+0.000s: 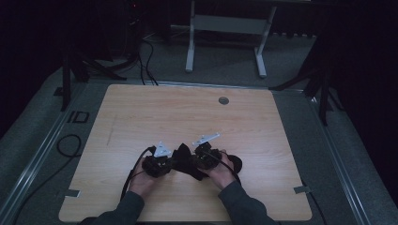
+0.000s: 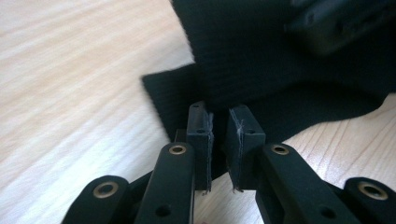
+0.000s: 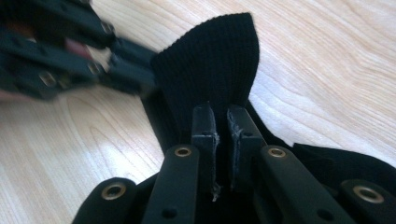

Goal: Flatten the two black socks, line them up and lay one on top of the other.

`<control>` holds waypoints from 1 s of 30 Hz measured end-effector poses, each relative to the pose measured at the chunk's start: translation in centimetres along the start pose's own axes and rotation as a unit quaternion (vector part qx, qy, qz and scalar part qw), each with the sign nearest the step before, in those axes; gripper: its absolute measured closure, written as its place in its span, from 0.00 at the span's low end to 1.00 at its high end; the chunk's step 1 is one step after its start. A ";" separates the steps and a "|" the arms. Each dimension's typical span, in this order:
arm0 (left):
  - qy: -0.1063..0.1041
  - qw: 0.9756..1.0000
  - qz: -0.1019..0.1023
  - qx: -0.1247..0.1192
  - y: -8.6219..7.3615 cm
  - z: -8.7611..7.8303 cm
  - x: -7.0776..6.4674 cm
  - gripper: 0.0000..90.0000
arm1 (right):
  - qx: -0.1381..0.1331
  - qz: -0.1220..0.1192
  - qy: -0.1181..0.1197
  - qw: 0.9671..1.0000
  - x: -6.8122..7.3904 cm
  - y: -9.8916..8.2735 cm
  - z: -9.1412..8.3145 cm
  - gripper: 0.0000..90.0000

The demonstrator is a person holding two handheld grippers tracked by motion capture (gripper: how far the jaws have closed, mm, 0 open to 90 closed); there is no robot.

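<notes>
The left tool (image 1: pixel 174 161) sits on the near part of the desk (image 1: pixel 141 117), just left of the black cloth (image 1: pixel 185 159). In the left gripper view its two pads (image 2: pixel 201 135) stand a little apart, with a thin gap between them. The edge of the black cloth (image 2: pixel 261 84) lies right in front of the pads, maybe a bit between them, but the pads do not squeeze it. So the left tool is open and holds nothing tight.

The right tool (image 1: pixel 191 159) is just right of the cloth. In the right gripper view its pads (image 3: pixel 205 130) are pinched shut on a fold of the black cloth (image 3: pixel 210 65), and the fold stands up from the desk like a little tent. The rest of the cloth lies flat on the wood, between the two hands.

What could go wrong? The cloth is soft and floppy. With one tool holding it, it could swing, twist or fold over the wrong way if the right hand lifts. The fold could also slip out of the right pads, because only a small bit is pinched. If the left tool closes now, it might catch only the thin edge, or miss and nip the air. The two tools are very close, so they could bump each other too.
</notes>
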State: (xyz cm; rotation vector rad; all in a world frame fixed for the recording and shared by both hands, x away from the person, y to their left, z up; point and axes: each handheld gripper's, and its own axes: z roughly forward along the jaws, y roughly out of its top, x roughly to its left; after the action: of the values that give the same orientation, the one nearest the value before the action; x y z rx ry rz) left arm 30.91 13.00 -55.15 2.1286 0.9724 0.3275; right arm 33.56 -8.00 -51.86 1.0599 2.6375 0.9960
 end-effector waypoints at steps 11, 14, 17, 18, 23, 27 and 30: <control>0.024 0.999 -0.028 0.004 -0.4 -1.2 1.3 1.00 | 0.010 -0.006 0.010 1.000 0.5 0.5 0.7 0.92; 0.027 0.999 -0.032 0.002 -0.4 -1.4 1.5 1.00 | 0.013 -0.009 0.015 1.000 0.7 0.6 0.9 0.92; 0.029 0.999 -0.038 -0.004 -0.3 -1.7 1.7 1.00 | 0.020 -0.011 0.019 1.000 1.0 0.7 1.2 0.92; 0.030 0.999 -0.039 -0.007 -0.3 -1.8 1.8 1.00 | 0.021 -0.013 0.018 1.000 1.0 0.7 1.2 0.92; 0.023 0.999 -0.034 -0.013 -0.2 -2.0 1.5 1.00 | 0.031 -0.014 0.018 0.999 1.1 0.7 1.6 0.92; 0.011 0.999 -0.029 -0.022 0.0 -2.0 1.2 1.00 | 0.033 -0.016 0.020 0.999 1.2 0.6 1.7 0.92; -0.007 0.999 -0.034 -0.030 0.1 -2.0 1.0 1.00 | 0.035 -0.017 0.020 0.999 1.3 0.6 1.7 0.92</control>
State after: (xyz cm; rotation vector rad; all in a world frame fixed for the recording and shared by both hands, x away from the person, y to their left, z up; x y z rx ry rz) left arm 30.65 14.81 -53.84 2.0361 1.0120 0.3040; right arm 33.56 -5.91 -52.66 1.0157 2.7317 0.9337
